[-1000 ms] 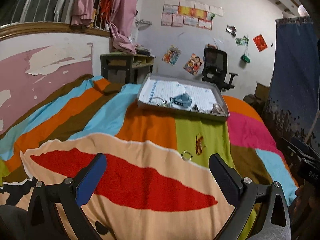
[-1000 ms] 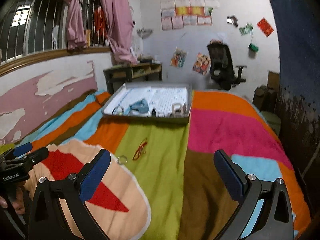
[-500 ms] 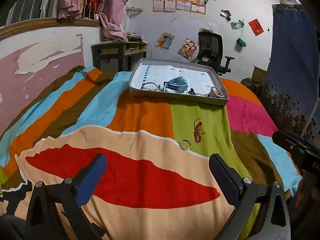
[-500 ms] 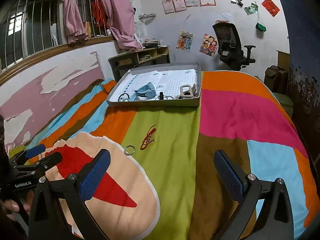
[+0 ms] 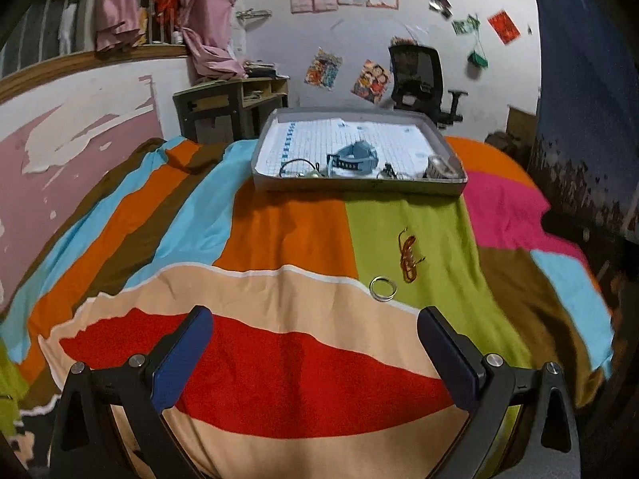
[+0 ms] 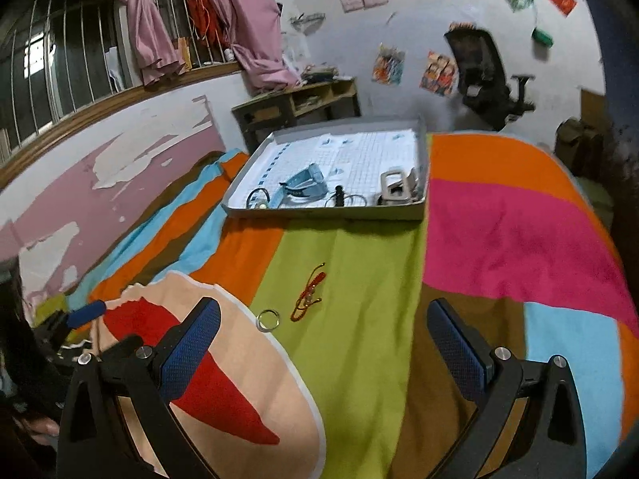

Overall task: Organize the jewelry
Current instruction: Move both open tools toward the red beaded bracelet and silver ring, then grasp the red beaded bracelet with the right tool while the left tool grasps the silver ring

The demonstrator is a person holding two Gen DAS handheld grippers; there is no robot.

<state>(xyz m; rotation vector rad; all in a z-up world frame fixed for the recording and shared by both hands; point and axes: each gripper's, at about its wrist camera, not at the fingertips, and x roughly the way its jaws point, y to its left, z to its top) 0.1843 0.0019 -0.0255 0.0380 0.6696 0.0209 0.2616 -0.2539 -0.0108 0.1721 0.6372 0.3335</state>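
Two tools: left tool (image 5: 315, 349) and right tool (image 6: 323, 343) both gape wide, empty.
Ring (image 5: 383, 288): ahead of the left tool; light, stiff, slippery; pinch across the band.
Red cord bracelet (image 6: 309, 297): limp; pinch mid-bundle.

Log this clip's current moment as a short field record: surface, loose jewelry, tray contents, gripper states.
surface: bed with a multicolour blanket
loose jewelry: silver ring and red cord bracelet, side by side on the green patch, apart from each other
tray: grey, at the far end of the bed; holds a blue watch and several small pieces too small to name
left gripper: open, empty, above the blanket
right gripper: open, empty
task state: ring and bracelet not yet in the tray
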